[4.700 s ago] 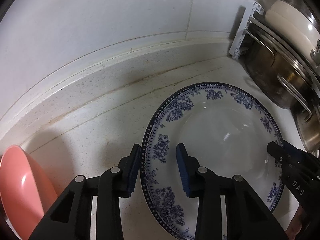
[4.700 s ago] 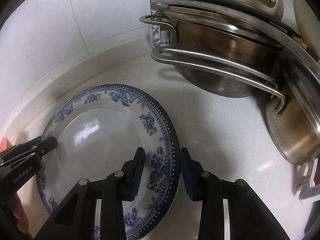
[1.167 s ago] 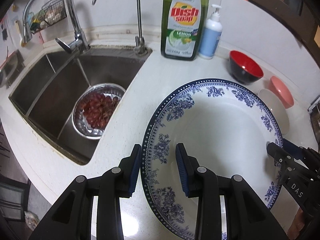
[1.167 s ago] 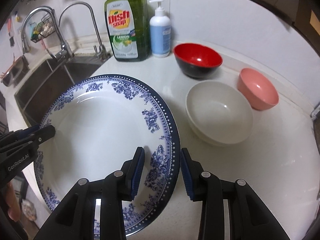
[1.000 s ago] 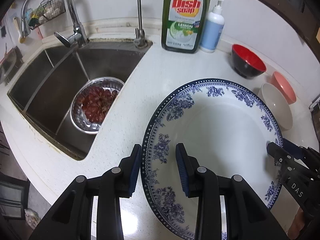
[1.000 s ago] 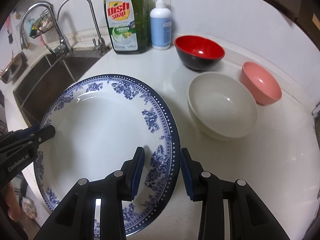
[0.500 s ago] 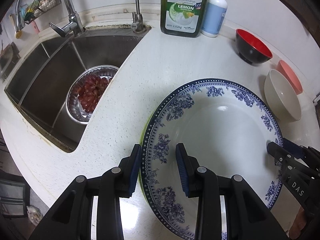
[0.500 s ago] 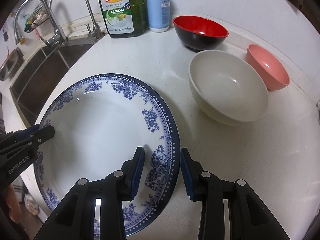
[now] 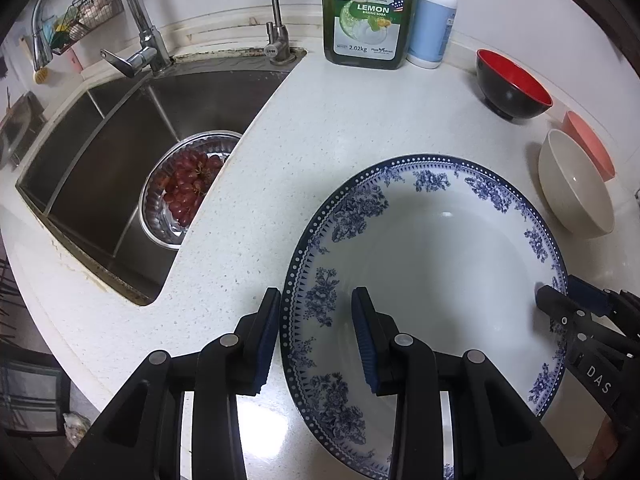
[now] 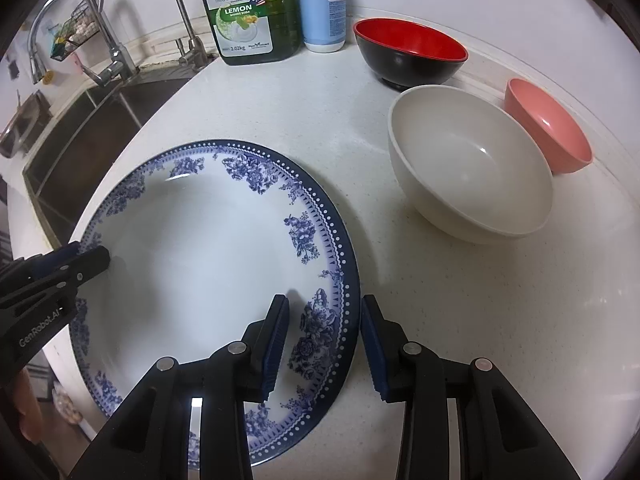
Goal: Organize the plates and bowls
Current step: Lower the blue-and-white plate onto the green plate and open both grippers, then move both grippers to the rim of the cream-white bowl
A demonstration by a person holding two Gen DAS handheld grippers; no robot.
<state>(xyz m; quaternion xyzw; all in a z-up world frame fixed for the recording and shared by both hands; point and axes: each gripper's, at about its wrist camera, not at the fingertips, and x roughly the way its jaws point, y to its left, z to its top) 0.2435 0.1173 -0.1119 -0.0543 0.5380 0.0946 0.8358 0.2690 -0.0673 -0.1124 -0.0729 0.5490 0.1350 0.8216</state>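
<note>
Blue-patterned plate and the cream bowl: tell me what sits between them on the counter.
Nothing. In the right wrist view, only a bare strip of white counter separates the blue-patterned plate from the cream bowl; the two are apart.

Dish soap btl (image 9: 370,12), pump btl (image 9: 432,20), sink (image 9: 120,152) w/ grapes (image 9: 188,186), faucet (image 9: 132,36)

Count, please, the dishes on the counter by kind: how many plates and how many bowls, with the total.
Plates: 1, the blue-and-white plate, which both grippers hold by its rim.
Bowls: 3, the red-and-black bowl, the cream bowl and the pink bowl.
Total: 4 dishes.
</note>
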